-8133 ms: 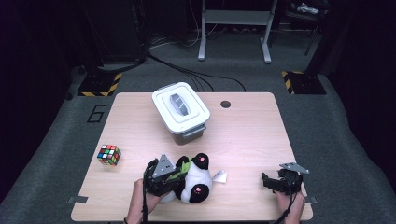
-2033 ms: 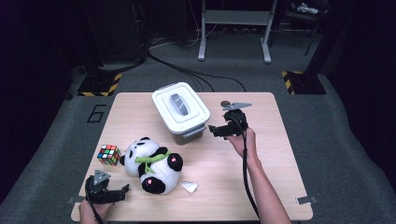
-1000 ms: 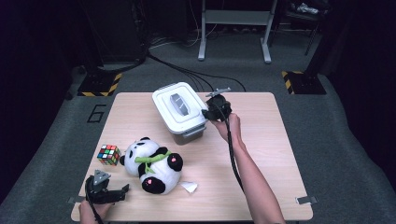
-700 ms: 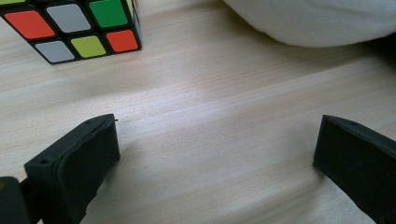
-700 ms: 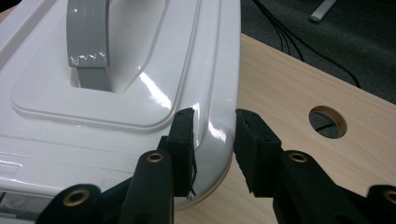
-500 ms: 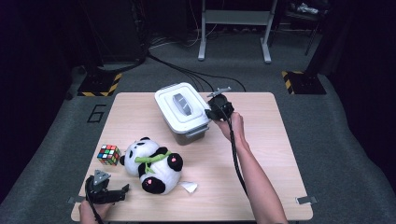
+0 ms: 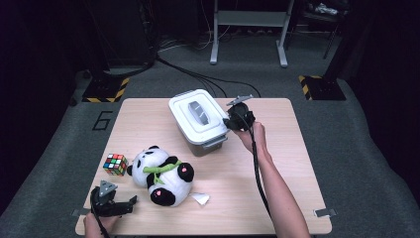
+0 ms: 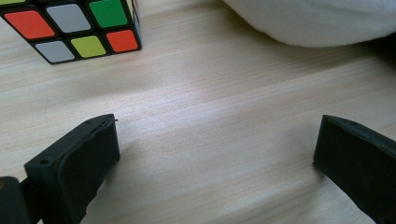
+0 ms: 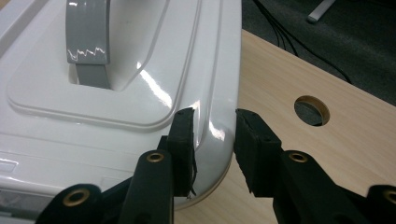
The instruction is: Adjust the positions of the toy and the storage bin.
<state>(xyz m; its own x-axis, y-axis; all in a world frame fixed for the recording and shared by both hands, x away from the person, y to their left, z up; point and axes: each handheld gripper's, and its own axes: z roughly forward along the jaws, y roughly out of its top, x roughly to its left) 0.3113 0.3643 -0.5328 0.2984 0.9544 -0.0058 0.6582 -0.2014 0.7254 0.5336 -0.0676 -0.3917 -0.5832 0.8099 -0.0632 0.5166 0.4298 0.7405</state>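
From the high view the white lidded box (image 7: 199, 120) sits at the far middle of the table (image 7: 297, 163), and the right gripper (image 7: 232, 120) is at the right-hand edge of its lid (image 7: 197, 115), the forearm stretched across the boards from the near right. How the jaws stand is too small to read there; the right gripper view settles it: the two black jaws are drawn close on the lid's raised rim, one pad on top of the white plastic and the other just outside its edge (a thin gap shows on the outer side, so the bite looks light). That view also shows the grey handle (image 9: 88, 42) lying in the lid's recess and a round hole (image 9: 311, 110) in the tabletop beside the box. The left gripper (image 7: 115, 206) rests at the near left corner, near the plush panda (image 7: 162, 174) and the colour cube (image 7: 115, 164). The left gripper view shows its jaws spread wide over bare wood, nothing between them, the cube and the panda's white flank (image 8: 317, 18) ahead.
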